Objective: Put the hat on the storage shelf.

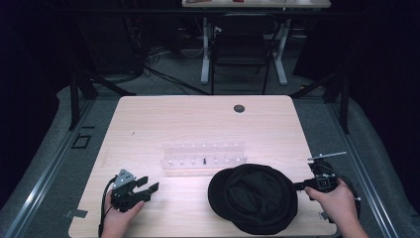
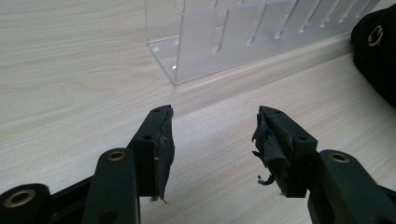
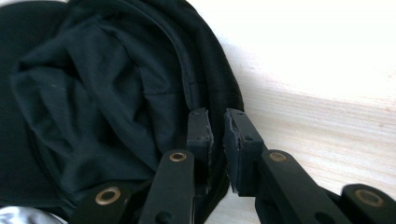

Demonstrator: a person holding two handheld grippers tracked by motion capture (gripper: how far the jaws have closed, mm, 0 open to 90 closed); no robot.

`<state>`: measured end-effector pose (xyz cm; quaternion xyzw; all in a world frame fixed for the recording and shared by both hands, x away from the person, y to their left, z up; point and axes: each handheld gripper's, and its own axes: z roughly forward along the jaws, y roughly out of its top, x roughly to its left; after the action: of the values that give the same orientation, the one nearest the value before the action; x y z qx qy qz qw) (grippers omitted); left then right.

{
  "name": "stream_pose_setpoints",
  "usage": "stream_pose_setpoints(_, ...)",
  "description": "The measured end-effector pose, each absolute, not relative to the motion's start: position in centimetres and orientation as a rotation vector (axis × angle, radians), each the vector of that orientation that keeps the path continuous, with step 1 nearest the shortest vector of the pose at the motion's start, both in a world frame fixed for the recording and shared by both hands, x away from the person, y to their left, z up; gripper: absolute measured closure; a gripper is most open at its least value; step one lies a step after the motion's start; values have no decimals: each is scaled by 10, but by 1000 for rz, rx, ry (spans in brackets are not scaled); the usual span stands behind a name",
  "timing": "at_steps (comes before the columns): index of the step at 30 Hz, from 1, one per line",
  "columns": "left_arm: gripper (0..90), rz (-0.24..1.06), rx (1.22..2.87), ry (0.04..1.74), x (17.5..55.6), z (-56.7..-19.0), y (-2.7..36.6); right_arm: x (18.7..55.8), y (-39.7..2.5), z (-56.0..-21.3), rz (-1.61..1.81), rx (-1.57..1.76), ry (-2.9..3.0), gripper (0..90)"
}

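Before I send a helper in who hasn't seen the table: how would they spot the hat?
On the wooden table, look at the near right part, in front of the clear plastic rack. The hat lies there with the right gripper pinching its rim; it is the one soft, black, round thing.

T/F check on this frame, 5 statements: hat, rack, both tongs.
1. The right tongs grip the rim of the black hat. True: the jaws stand close on the hat's edge.
2. The left tongs hold the clear rack. False: their jaws are wide open over bare table, short of the rack.
3. The hat lies opening up. True: its lining shows in the right gripper view.
4. The hat sits on top of the rack. False: it lies on the table, on the person's side of the rack.
5. The rack lies at the table's far edge. False: it lies near the middle.
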<state>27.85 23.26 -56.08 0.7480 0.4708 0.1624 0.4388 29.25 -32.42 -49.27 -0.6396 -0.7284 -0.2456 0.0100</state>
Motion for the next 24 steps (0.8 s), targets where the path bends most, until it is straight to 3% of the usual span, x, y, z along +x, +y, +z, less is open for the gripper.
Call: stream_pose_setpoints(24, 466, 399, 1869, 1167, 279, -561, 232, 307, -326, -505, -558, -1959, -2249, 749)
